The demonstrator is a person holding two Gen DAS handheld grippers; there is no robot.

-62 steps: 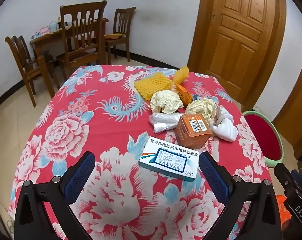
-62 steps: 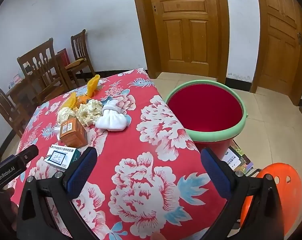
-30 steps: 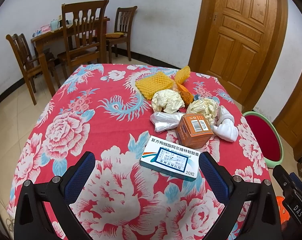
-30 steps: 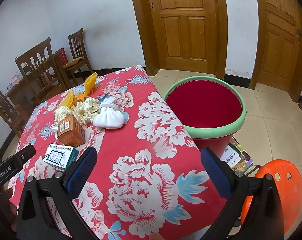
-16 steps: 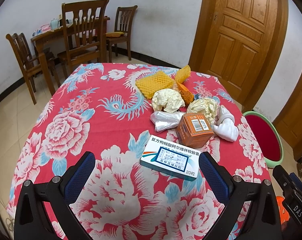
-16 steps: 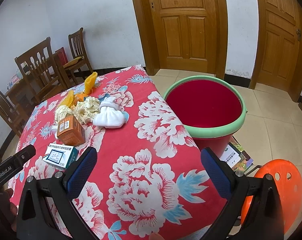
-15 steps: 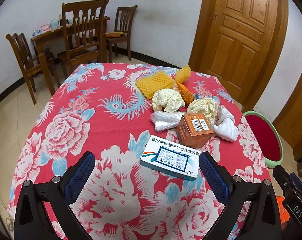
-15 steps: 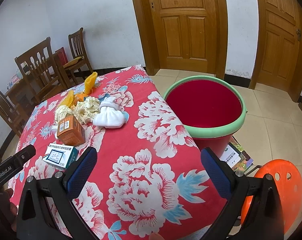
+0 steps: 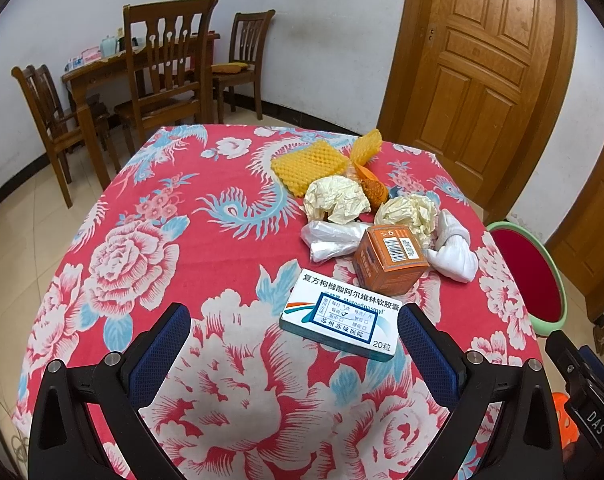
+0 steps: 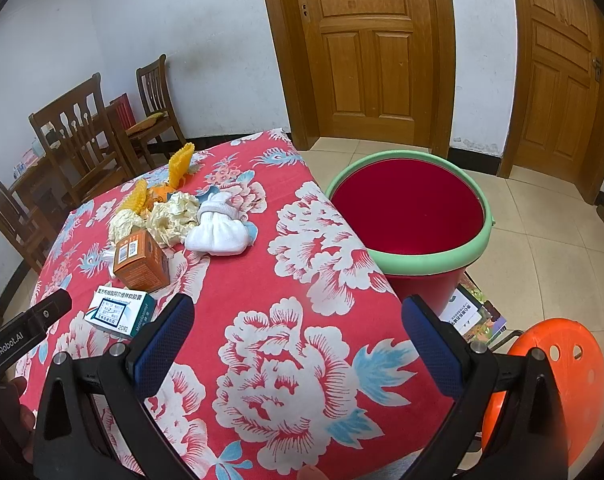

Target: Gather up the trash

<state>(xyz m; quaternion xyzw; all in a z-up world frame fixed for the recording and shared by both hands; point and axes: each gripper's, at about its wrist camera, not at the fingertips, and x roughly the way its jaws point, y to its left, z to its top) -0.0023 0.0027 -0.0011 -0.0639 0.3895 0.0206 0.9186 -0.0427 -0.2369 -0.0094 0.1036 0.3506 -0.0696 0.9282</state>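
While both claws, left claw (image 9: 293,330) and right claw (image 10: 297,320), gape wide and empty, a white medicine box (image 9: 340,314) reads "20粒"; the left handle (image 10: 23,334) reads "GenRobot.AI".

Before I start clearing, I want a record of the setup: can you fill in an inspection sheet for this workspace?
Surface: table under red floral tablecloth.
Job's things: white-and-blue medicine box nearest the left gripper; orange cardboard carton; two crumpled cream paper balls; clear plastic wrap; white cloth bundle; yellow foam fruit nets; red bucket with green rim on the floor beside the table, nothing seen inside.
Clutter: nothing seen.
Grippers: left gripper open, empty; right gripper open, empty.
Cables: nothing seen.
Surroundings: wooden chairs, wooden doors, orange plastic stool.
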